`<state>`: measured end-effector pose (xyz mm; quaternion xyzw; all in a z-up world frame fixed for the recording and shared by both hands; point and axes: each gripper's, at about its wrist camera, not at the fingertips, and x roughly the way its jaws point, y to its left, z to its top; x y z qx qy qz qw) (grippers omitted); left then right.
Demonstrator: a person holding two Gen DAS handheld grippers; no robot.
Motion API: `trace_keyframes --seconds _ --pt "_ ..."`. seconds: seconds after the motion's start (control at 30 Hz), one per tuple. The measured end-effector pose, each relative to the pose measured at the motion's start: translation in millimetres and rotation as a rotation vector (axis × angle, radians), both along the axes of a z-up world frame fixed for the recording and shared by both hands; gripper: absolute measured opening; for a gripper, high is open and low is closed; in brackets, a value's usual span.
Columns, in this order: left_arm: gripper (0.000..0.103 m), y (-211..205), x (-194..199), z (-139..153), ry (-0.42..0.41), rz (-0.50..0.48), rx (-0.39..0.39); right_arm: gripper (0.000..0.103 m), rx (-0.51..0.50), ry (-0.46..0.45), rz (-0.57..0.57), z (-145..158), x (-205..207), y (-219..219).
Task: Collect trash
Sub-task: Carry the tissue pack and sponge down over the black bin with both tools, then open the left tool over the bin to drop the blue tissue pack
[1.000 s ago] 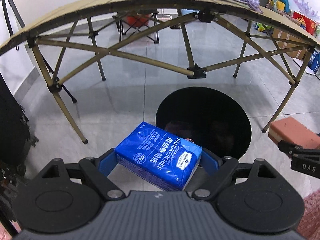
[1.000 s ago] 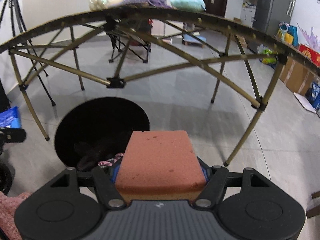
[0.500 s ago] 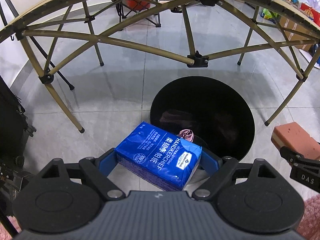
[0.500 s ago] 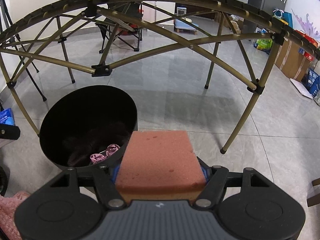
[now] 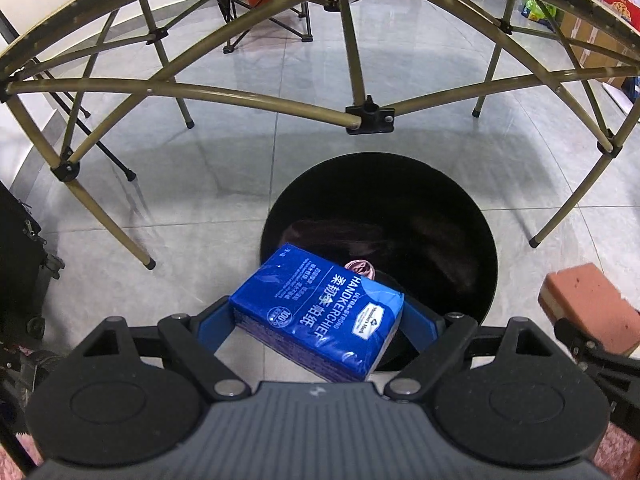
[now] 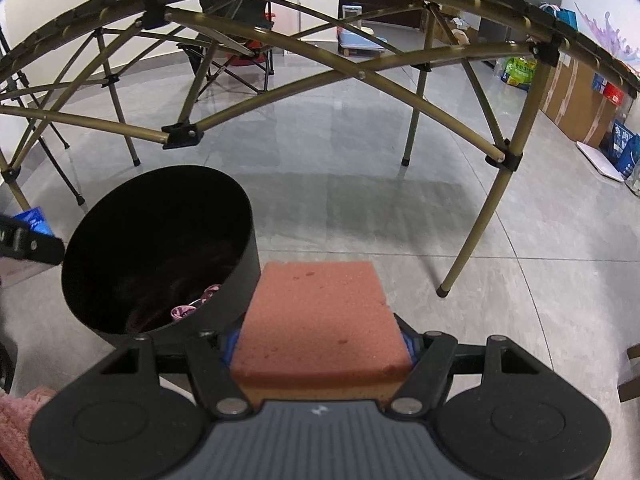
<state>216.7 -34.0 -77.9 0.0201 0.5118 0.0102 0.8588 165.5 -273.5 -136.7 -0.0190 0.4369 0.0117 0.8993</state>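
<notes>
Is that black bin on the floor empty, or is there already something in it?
Not empty. The black bin stands upright with its top open, and a small pink crumpled item lies at its bottom; the rest is too dark to tell.

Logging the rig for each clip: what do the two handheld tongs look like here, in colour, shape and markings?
Both match: the left tongs and right tongs have a dark grey ribbed body with a small pale logo, two round black discs at the sides, black linkage bars with silver pivot pins, and blue fingers. White lettering shows on the side of the right tongs in the left view. No cables show.
</notes>
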Motion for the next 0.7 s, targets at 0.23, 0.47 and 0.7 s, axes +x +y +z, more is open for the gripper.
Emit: trace_keyframes --seconds 0.23,0.47,0.7 --pt "0.088 -19.5 16.0 -3.1 0.021 -0.005 -0.007 0.069 0.008 0.01 -0.021 -4.6 0.8 -9.1" --pt "0.088 -35.4 30.7 -9.0 0.048 -0.005 -0.025 0.069 0.009 0.033 -0.042 -12.2 3.0 -16.4" --pt "0.088 -47.3 41.3 -14.1 0.074 -0.008 -0.04 0.069 0.007 0.054 -0.053 -20.2 6.3 -21.2"
